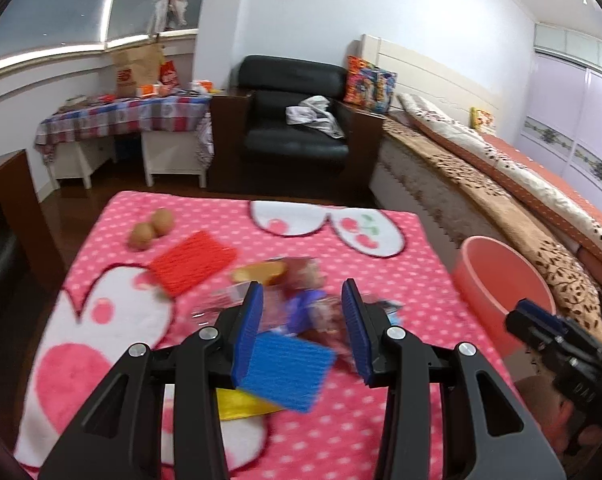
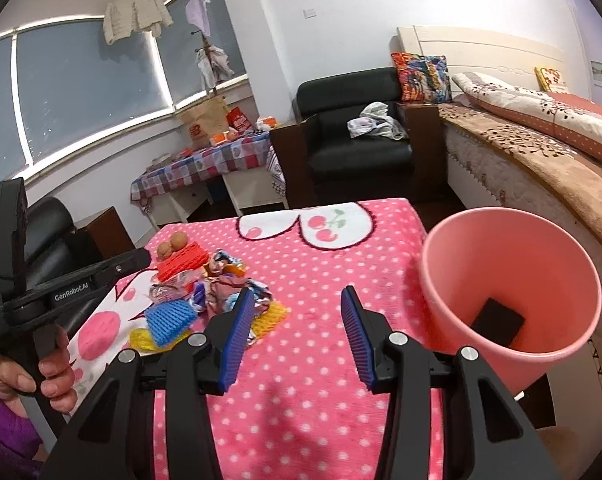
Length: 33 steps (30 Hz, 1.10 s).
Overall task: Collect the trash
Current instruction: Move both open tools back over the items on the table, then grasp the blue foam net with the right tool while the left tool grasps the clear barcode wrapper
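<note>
My left gripper [image 1: 301, 332] hangs w/ jaws apart, empty, over the wrapper pile [image 2: 221, 292] on the pink blanket [image 2: 321, 400]. Right gripper [image 2: 297, 336] likewise spread, nothing between; pile at 10 o'clock, pink bin [image 2: 513, 240] at 2 o'clock w/ a black item [image 2: 497, 322] inside.

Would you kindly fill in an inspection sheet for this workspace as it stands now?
Surface: pink dotted blanket covering the table.
Job's things: wrappers, blue net, yellow net and red net piled together; pink bin at the table's right edge, a black item inside.
Clutter: two walnuts behind the red net.
Grippers: left tool open above the pile; right tool open, empty.
Cables: nothing seen.
Surroundings: black armchair, bed, cluttered side table.
</note>
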### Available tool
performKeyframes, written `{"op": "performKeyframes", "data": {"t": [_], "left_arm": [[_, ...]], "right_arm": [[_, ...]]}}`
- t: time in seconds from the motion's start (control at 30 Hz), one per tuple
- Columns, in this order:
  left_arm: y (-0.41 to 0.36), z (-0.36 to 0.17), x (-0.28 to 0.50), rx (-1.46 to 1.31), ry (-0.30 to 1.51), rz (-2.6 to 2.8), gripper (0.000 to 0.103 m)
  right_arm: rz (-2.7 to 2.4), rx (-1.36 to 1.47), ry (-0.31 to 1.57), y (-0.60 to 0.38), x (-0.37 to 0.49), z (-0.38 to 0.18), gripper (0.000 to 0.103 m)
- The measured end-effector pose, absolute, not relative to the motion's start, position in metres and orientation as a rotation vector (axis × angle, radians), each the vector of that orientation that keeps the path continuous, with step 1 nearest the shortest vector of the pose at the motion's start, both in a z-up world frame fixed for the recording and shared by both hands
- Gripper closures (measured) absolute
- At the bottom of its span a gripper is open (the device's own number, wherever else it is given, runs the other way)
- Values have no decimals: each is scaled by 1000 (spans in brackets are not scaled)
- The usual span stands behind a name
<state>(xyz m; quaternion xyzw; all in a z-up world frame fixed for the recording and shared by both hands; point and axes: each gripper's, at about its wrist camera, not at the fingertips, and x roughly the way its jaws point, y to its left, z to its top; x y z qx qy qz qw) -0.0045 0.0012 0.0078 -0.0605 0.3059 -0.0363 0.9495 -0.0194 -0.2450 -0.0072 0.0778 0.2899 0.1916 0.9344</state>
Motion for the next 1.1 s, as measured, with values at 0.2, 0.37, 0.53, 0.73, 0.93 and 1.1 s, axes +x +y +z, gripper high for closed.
{"op": "performKeyframes", "data": {"t": [0.2, 0.37, 0.53, 0.73, 0.93, 1.1], "left_arm": [[35, -2, -18, -117, 644, -9, 62], [50, -5, -21, -116, 675, 5, 62], [62, -12, -9, -151, 722, -6, 62], [66, -28, 20, -207, 781, -26, 62], [66, -50, 41, -225, 850, -40, 62], [65, -55, 43, -231, 846, -61, 62]], "right_arm": [[424, 146, 599, -228, -16, -8, 58], [456, 141, 598, -216, -14, -7, 58], [490, 124, 597, -202, -16, -5, 58], [557, 111, 628, -182, -15, -10, 58], [612, 89, 680, -158, -2, -21, 58], [656, 90, 724, -140, 11, -29, 58]]}}
